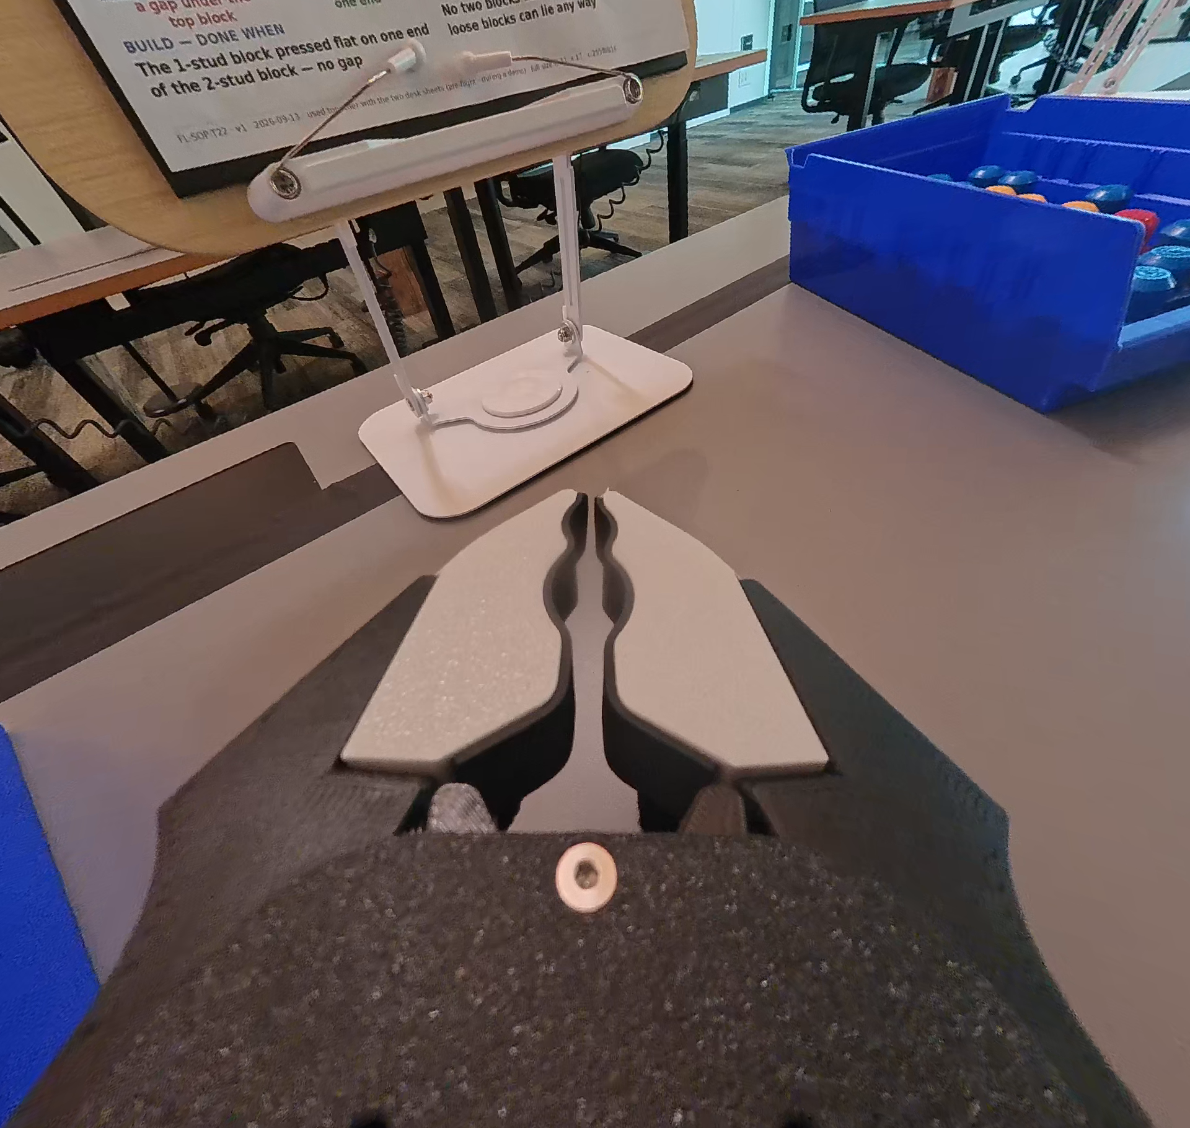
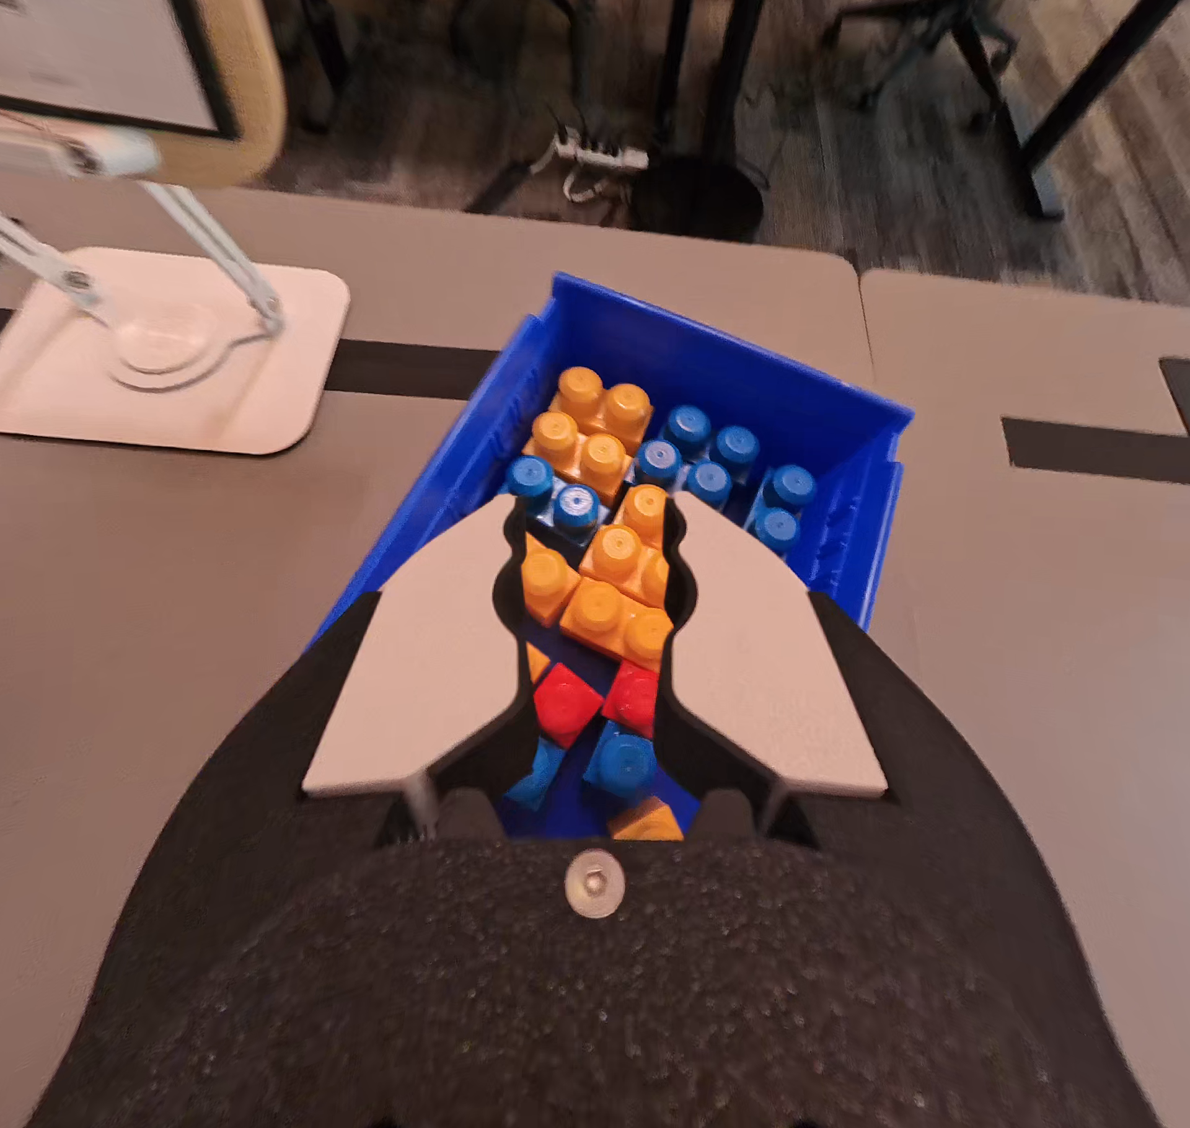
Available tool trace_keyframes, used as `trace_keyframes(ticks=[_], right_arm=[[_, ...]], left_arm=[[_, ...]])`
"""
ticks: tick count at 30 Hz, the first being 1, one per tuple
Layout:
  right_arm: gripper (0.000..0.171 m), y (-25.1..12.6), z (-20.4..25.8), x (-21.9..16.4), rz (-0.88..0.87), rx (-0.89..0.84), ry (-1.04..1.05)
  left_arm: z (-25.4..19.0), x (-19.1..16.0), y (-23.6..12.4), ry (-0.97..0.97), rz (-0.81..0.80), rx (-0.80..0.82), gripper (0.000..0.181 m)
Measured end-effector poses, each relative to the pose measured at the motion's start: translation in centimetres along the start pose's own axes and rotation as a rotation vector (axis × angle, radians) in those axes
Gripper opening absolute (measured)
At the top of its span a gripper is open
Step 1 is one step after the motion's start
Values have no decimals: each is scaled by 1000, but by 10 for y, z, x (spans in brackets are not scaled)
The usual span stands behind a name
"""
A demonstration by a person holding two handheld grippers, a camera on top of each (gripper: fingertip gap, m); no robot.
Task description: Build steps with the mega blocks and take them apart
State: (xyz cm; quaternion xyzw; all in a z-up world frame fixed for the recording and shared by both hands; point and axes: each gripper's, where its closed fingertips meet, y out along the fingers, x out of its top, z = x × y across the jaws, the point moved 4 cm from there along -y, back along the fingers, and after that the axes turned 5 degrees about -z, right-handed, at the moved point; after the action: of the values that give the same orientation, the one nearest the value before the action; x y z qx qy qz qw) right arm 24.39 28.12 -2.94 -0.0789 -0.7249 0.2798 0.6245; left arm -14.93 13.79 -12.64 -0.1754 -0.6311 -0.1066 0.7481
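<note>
Left gripper (image 1: 591, 499) nearly closed, empty, low over grey table (image 1: 901, 517), facing white stand (image 1: 525, 427). Right gripper (image 2: 595, 508) parted, holding nothing, over blue bin (image 2: 727, 350) of orange, blue, red mega blocks (image 2: 615, 614).

My left gripper (image 1: 592, 501) has matt, finely grained pale fingers (image 1: 489, 633) set in a rough, speckled black printed body; my right gripper (image 2: 595, 511) looks the same; the bin (image 2: 727, 363) is glossy blue plastic; the blocks (image 2: 599, 427) are smooth moulded plastic, faintly shiny; the table (image 1: 901, 550) is smooth matt grey; the stand (image 1: 534, 434) looks like white painted metal, its board (image 1: 84, 150) pale wood under paper.
</note>
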Motion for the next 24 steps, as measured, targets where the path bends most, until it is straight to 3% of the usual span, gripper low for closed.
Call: trace_keyframes(ticks=[6,10,14,20,24], right_arm=[[45,-51,10,-14,-207,-35,-66],[53,-72,-3,-52,-260,-46,32],[60,-84,-28,-97,-279,-184,41],[64,-66,-49,-164,-188,-201,188],[61,-35,-55,-172,-128,-159,221]], left_arm=[[1,-2,0,3,2,10,1],[0,-4,1,5,2,12,1],[-2,-5,1,13,5,14,1],[-4,-10,3,16,21,8,1],[-6,-13,4,19,34,4,1]])
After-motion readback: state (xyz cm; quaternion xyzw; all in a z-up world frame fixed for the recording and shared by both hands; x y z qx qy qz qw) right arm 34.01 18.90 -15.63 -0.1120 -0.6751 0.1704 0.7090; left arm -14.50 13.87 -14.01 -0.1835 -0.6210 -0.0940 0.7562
